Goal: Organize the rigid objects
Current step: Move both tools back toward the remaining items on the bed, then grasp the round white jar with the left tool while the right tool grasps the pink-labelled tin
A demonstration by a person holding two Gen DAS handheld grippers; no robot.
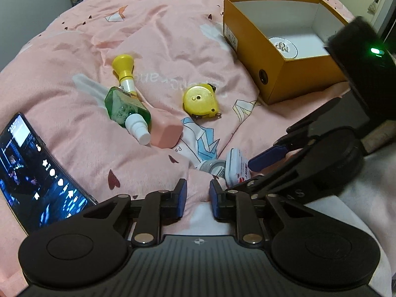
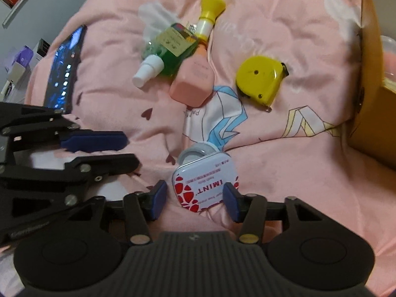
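My right gripper (image 2: 195,199) is spread wide with the IMINT mint tin (image 2: 206,184) lying between its pads on the pink duvet (image 2: 284,163), a small round container (image 2: 198,151) just behind it; neither pad seems to touch the tin yet, though motion blur makes that hard to judge. I'd centre the tin, close squarely on its long edges and lift clear before carrying it to the open orange box (image 1: 277,74); my left gripper (image 1: 198,198) sits alongside, parted and empty.

"IMINT" on red-white mint tin (image 2: 206,184); "PaperCrane" printed on pink blanket (image 1: 158,32); other labels unreadable.
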